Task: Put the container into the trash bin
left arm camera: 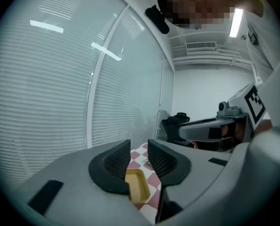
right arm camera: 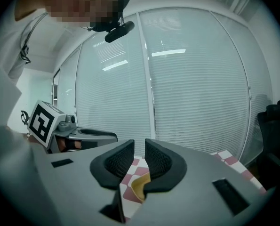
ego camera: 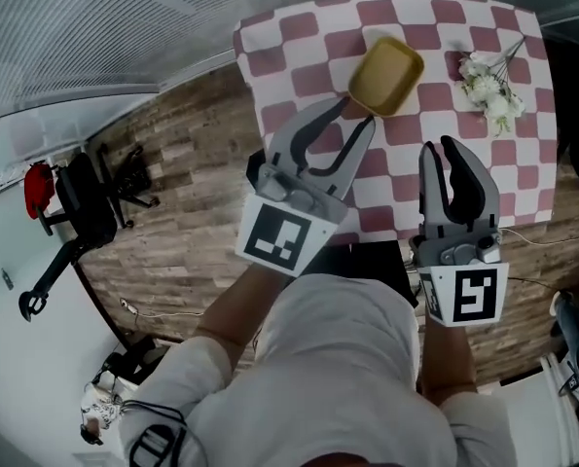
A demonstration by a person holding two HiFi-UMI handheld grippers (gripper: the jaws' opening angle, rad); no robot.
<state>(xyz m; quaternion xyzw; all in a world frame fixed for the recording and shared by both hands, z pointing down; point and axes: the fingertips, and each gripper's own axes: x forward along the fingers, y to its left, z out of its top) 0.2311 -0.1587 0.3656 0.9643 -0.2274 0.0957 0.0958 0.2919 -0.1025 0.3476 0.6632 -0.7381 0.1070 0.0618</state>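
Observation:
A yellow container [ego camera: 386,74] lies empty on the red-and-white checked table [ego camera: 299,27], near its far middle. My left gripper [ego camera: 355,115] is open, its fingertips just short of the container's near edge, and nothing is between them. In the left gripper view the container [left arm camera: 137,185] shows past the parted pads [left arm camera: 117,159]. My right gripper [ego camera: 442,147] hovers over the table to the right of the container, with its jaws a narrow gap apart and empty. The right gripper view shows an edge of the container [right arm camera: 140,185] beyond that gap.
A bunch of white flowers [ego camera: 488,84] lies at the table's far right. A dark object [ego camera: 372,259] at the table's near edge is mostly hidden by the person's body. A black office chair [ego camera: 85,207] stands on the wood floor to the left. Blinds cover the windows behind.

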